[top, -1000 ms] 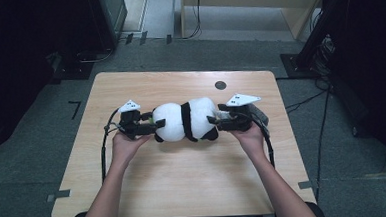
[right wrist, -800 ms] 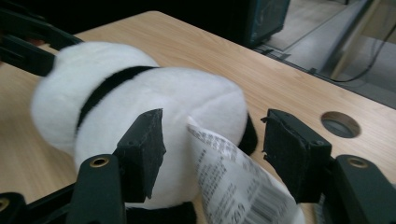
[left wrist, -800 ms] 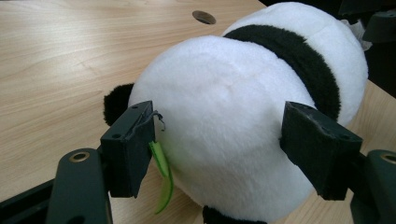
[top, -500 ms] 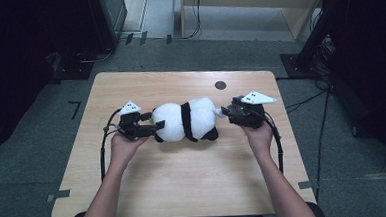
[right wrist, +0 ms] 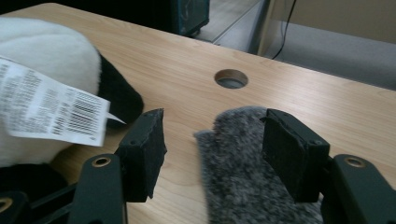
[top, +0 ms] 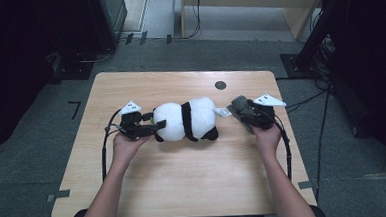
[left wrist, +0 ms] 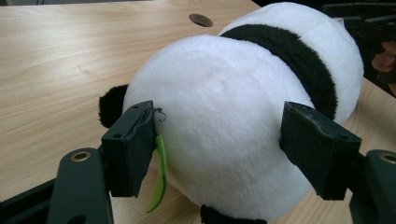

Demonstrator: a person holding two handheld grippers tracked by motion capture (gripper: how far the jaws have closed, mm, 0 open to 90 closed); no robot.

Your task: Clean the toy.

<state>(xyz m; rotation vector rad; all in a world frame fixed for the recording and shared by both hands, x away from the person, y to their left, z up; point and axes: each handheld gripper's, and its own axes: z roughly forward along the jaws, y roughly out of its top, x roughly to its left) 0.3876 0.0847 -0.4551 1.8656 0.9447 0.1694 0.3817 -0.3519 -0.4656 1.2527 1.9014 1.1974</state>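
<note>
High view: plush panda (top: 186,120) lying on its side near the middle of the table (top: 185,189), long axis running left to right. Left gripper (top: 149,127) at the panda's left end, jaws around the white round part, hand (top: 125,144) behind it. Right gripper (top: 238,108) apart from the panda, just past the white tag (top: 222,112) at the panda's right end. Grey furry piece (top: 239,104) at the right gripper's tip. Round hole (top: 220,85) in the table behind the panda.

Left gripper view: both pads (left wrist: 133,144) pressed against the white plush, one on each side, so clenched on the panda. Small green strip (left wrist: 160,172) hanging beside the left pad. Black band (left wrist: 299,51) across the body farther away.

Right gripper view: jaws just been closing, yet pads (right wrist: 144,149) not pressing anything; grasping nothing. Grey furry piece (right wrist: 243,168) lying between them, touching the right pad or not, cannot tell. Tag with barcode (right wrist: 51,109) at the left, panda behind it.
</note>
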